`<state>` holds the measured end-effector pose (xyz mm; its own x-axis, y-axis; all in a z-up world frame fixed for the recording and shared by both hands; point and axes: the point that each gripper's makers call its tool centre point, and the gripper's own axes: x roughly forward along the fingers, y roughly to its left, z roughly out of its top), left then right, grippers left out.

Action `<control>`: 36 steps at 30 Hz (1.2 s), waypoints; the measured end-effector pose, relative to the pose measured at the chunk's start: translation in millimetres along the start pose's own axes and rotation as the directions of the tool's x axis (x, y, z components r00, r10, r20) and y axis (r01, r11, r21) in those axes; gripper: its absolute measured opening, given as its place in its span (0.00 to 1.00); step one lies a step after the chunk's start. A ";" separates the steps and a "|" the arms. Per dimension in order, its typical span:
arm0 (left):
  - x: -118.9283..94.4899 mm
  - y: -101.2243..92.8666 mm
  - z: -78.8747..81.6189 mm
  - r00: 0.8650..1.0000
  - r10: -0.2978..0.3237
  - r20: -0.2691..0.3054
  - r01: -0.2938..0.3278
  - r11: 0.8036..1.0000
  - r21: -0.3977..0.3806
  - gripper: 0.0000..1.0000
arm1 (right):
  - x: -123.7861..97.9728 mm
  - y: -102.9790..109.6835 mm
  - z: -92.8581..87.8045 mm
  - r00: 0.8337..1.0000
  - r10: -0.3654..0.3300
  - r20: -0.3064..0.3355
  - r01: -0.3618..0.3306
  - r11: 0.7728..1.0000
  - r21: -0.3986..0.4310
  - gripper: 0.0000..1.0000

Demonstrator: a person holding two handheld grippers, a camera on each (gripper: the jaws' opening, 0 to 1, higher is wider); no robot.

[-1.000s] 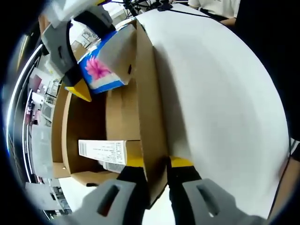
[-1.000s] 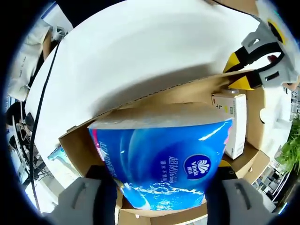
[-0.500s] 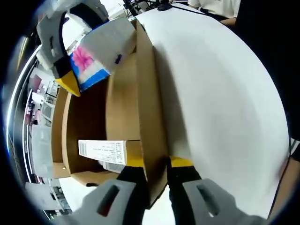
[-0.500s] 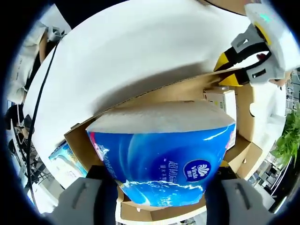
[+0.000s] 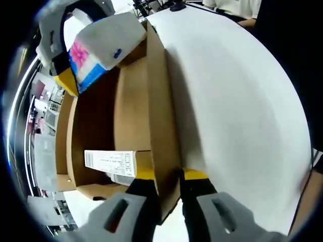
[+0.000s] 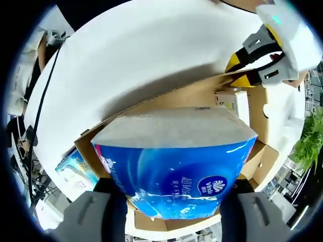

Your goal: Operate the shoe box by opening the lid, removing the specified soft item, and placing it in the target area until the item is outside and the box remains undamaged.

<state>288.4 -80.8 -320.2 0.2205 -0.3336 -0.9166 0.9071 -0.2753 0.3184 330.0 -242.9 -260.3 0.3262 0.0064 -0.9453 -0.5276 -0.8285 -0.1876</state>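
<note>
Raised since a second ago: tissue pack [image 6: 174,166], higher above the box [image 5: 96,136] and further toward the box's far end in the left gripper view.

Count:
- One box, brown corrugated cardboard, rectangular, open at the top, standing on a white counter [image 5: 242,116].
- One lid [image 5: 161,126], same cardboard, stood up on edge beside the opening.
- One tissue pack [image 5: 101,48], soft, glossy blue plastic wrap with white logo and pink flower print, pale top face, rounded corners.
- One small white carton [image 5: 111,162] with printed text, lying inside the box against a wall; also seen in the right gripper view [image 6: 233,101].
- One further blue printed pack [image 6: 78,164], partly hidden low in the box.

Grippers:
- Right gripper [image 6: 174,201]: fingers spread wide, clamped on the pack's two sides; pack held clear above the box rim.
- Left gripper [image 5: 169,189]: fingers nearly together, pinching the upright lid edge.

Room: box interior mostly open beneath the pack; counter beyond the lid broad and bare. A cable [image 6: 43,101] runs along the counter's edge.
</note>
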 end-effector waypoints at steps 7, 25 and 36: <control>-0.2 0.1 -0.1 1.000 0.000 0.002 0.000 1.000 0.001 0.13 | -9.4 -4.4 -4.6 1.000 -0.018 -0.017 0.018 1.000 0.021 0.74; 0.1 1.1 2.0 1.000 0.000 0.004 0.000 1.000 0.002 0.13 | -35.9 16.9 -21.7 0.998 -0.007 -0.069 0.014 0.994 0.105 0.73; 0.3 1.6 2.8 1.000 0.001 0.003 -0.001 1.000 0.001 0.13 | -52.7 34.7 -22.5 0.996 -0.011 -0.093 0.025 0.988 0.150 0.73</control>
<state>288.9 -83.8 -319.3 0.2203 -0.3364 -0.9156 0.9064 -0.2763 0.3196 312.1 -284.6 -211.0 0.4035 -0.0361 -0.9143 -0.6306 -0.7350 -0.2493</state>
